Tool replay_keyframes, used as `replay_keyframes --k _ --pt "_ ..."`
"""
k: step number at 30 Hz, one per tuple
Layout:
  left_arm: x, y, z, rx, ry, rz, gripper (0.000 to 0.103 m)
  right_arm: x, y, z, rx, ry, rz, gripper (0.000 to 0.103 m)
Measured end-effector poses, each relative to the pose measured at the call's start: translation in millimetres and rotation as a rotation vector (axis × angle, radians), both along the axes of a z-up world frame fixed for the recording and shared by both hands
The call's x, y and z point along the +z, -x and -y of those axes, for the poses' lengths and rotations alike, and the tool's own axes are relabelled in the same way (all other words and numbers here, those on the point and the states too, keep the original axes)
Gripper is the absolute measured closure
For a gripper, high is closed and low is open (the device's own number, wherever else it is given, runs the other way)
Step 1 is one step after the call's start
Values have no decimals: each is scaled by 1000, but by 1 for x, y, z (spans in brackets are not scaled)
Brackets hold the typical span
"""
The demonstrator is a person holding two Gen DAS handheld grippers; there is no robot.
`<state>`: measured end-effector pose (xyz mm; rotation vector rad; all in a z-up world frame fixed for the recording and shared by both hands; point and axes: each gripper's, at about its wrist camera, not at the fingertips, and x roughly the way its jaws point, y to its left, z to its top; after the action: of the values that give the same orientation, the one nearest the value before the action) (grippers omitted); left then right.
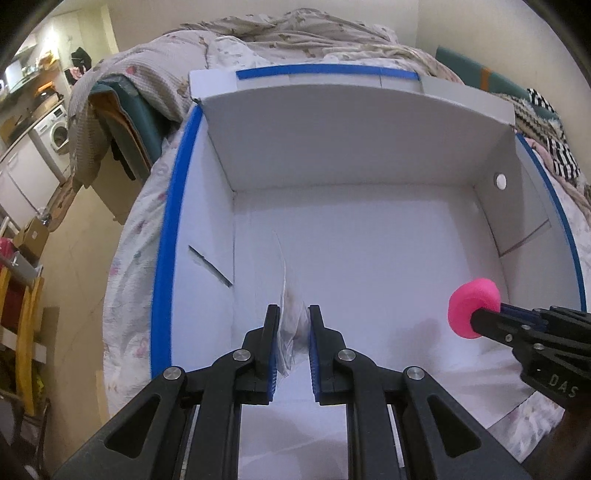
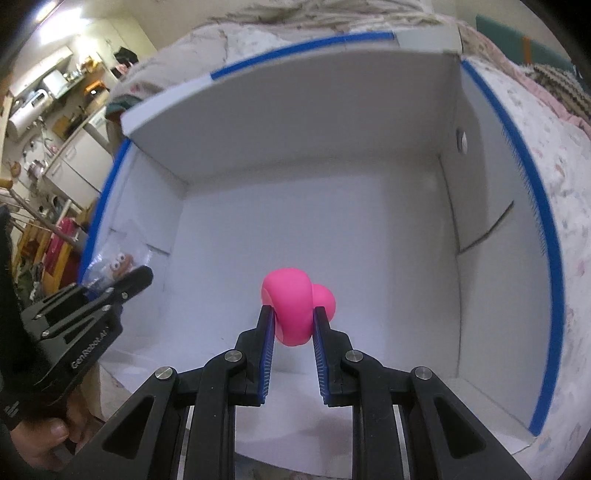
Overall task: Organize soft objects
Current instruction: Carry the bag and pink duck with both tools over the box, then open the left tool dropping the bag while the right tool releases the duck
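Gripping a clear bag (image 1: 293, 332) between nearly closed fingers, the left gripper (image 1: 291, 314) is hovering inside the white box (image 1: 351, 122), over the near left part of its floor. The bag is standing edge-on in the left wrist view, so its contents are hard to read there; from the right wrist view the bag (image 2: 118, 260) is showing a small brown toy with round eyes inside, just beyond the left gripper (image 2: 142, 275) and close to the box's left wall. The right gripper (image 2: 293, 321) is pinching a pink toy (image 2: 291, 306), its fingers narrowed onto the squashed body while a rounded lobe is bulging out to the right. In the left wrist view the pink toy (image 1: 472, 308) is sitting at the tip of the right gripper (image 1: 491, 317), near the box's right wall and above its floor. The box (image 2: 295, 110) is lying open with blue tape (image 2: 532, 221) running along its rims, and it is resting on a floral bedspread (image 1: 125, 288). A crumpled blanket (image 1: 295, 29) is lying behind the box's far wall.
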<state>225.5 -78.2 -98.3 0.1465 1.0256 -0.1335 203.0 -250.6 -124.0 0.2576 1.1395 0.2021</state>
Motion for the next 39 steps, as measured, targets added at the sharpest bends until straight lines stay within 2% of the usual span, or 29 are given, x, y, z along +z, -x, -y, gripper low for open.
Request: replay_keyframes --k 7,22,27,30,32,33,34,35,37,39 --pt "-4 -4 3 -1 5 -23 90 -15 -3 -1 5 11 -70 81" --pt "-4 -6 -3 23 30 -31 90 -13 -10 -3 0 29 -80 81" --pt "-4 -5 -4 25 29 -34 86 -14 -9 -3 -19 3 -76 79" --pt "-1 -2 -3 13 46 -29 83 -11 -9 -2 -25 -13 -61 68" --pt "3 -1 -2 8 35 -20 80 -8 -9 -4 -29 10 -40 47" --pt "4 -1 -2 7 38 -21 77 -6 -8 -6 -30 28 -24 45" --pt "6 0 -2 8 45 -20 69 -4 -8 -6 -30 36 -10 44" --pt "7 0 -3 13 48 -15 59 -2 -8 -7 -29 36 1 40" --pt "12 3 -4 24 46 10 49 1 -8 -7 -28 33 15 30" --pt "17 4 -4 27 40 30 47 3 -8 -5 -34 23 27 28"
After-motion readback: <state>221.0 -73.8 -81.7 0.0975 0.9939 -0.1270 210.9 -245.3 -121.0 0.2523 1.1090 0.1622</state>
